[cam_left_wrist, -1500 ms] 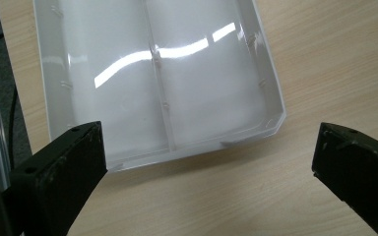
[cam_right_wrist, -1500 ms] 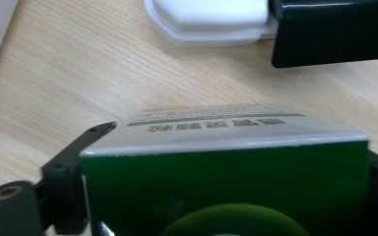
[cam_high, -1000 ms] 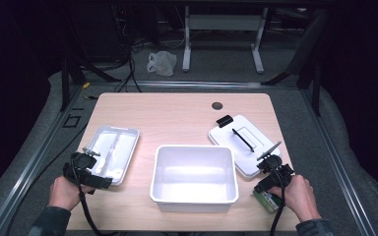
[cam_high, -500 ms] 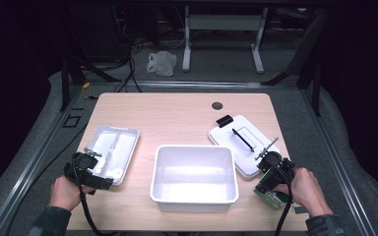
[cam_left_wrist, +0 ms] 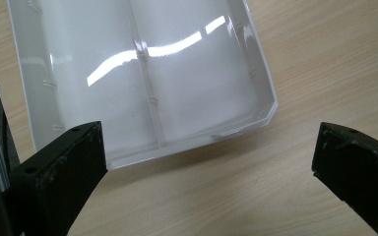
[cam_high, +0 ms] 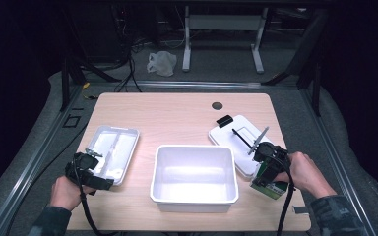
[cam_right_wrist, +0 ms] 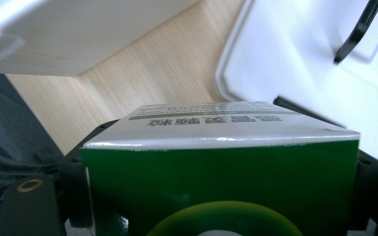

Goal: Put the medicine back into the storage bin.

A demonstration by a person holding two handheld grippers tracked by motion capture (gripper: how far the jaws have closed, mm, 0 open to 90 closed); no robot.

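Between the right gripper's (cam_high: 267,173) black jaws sits a green-and-white box (cam_right_wrist: 221,167), pinched on both sides, held above the table's (cam_high: 177,118) right edge, just beside the white lid (cam_high: 236,142).

Small upside-down printed line on the green-and-white box (cam_right_wrist: 221,162), not legible.

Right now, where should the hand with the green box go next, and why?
Probably a little further up and leftward, over the big white bin. The right gripper is shut on the green box, which sits just beside the bin's right wall, so it likely needs to clear that rim before its fingers let go.
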